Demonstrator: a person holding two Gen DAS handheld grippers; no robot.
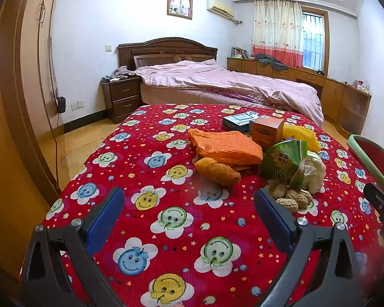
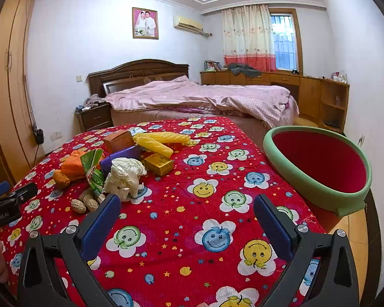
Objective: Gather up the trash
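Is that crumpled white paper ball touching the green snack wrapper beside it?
Touching. In the right wrist view the crumpled white paper presses against the green snack wrapper with no red cloth showing between them; the left wrist view shows them against each other too.

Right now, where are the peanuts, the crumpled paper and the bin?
peanuts (image 1: 291, 198): left wrist view, on a middle shell.
crumpled paper (image 2: 126, 176): right wrist view, middle of the wad.
bin (image 2: 317, 192): right wrist view, on the near green rim.

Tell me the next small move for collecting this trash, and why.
Probably ease the right gripper forward-left to straddle the crumpled white paper: both grippers' jaws stand open and empty, the paper lies nearest, and the bin waits at the right.
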